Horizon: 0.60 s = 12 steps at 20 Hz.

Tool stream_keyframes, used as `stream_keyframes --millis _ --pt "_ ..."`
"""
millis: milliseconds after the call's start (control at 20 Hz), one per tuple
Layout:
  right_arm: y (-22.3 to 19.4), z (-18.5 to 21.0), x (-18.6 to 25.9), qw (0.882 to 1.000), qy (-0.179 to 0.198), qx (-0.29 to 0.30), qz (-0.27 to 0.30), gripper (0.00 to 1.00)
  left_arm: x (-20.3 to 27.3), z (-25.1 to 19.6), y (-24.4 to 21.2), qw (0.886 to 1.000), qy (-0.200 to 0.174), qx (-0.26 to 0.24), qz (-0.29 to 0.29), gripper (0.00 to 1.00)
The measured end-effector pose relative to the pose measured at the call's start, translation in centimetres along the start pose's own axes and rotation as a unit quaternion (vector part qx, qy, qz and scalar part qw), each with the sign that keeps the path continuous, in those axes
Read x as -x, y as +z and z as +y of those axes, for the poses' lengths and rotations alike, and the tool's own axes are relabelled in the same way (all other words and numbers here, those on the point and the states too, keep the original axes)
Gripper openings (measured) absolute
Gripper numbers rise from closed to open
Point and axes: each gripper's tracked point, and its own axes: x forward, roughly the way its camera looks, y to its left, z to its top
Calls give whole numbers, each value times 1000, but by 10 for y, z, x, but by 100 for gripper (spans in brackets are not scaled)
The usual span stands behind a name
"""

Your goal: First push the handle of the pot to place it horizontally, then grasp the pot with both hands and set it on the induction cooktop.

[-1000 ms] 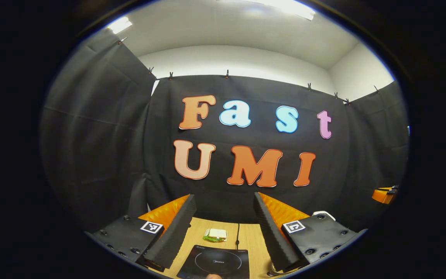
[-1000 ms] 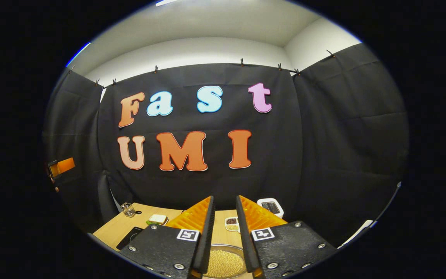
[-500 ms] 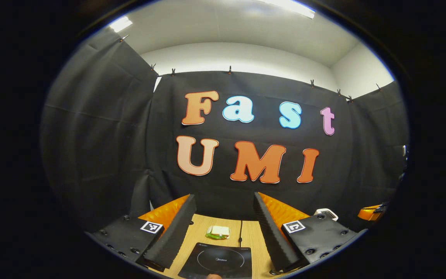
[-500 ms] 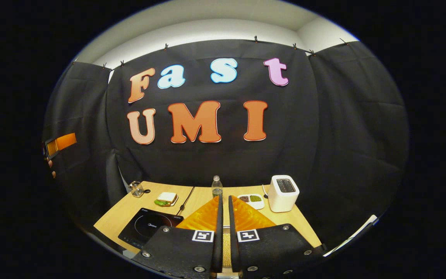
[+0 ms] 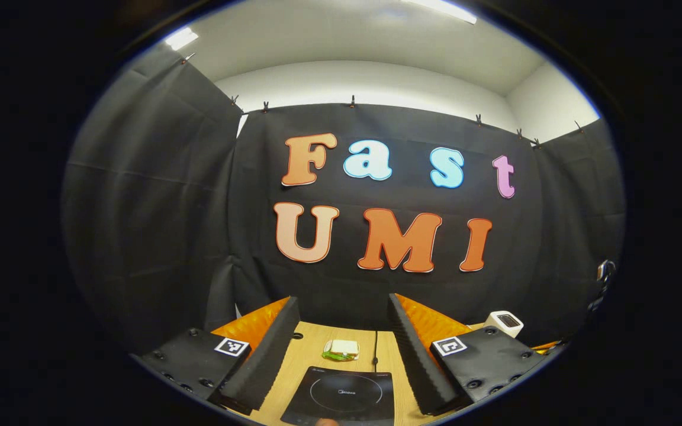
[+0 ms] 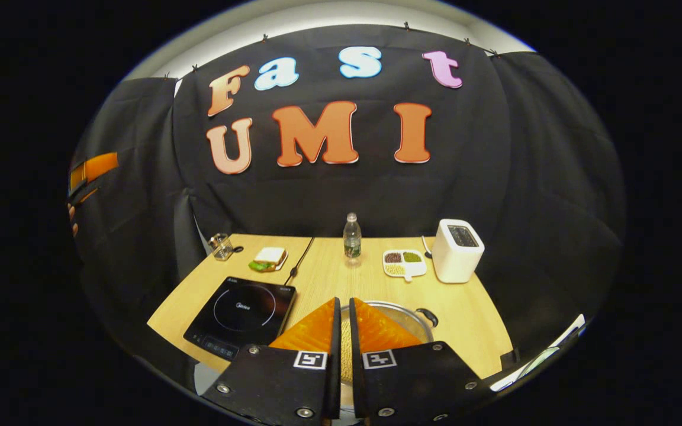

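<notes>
Right now your right gripper (image 6: 344, 331) has its two fingers drawn almost together, a thin slit left between them and nothing pinched in it; it hangs just above the pot (image 6: 403, 316). Your left gripper (image 5: 341, 337) has its fingers spread wide with nothing between them, poised over the induction cooktop (image 5: 341, 396).

The pot sits on the wooden table (image 6: 471, 322), just beside the cooktop's right edge, apart from it. Pale yellow grains show inside the pot through the finger slit. One dark side handle (image 6: 427, 318) sticks out on the pot's far right rim.

Beyond the cooktop: a sandwich (image 6: 269, 258) on a small plate, and a small glass (image 6: 219, 246) near the table's far left corner. A black cord (image 6: 299, 260) runs back from the cooktop. Right of that stand a water bottle (image 6: 351, 236), a divided dish (image 6: 403, 262) of beans and a white toaster (image 6: 458, 251).
</notes>
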Motion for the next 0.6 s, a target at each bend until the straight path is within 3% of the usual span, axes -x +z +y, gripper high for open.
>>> stream_keyframes --millis 600 --pt "-132 29 -33 987 37 8 157 8 -4 21 -24 999 27 -8 25 97"
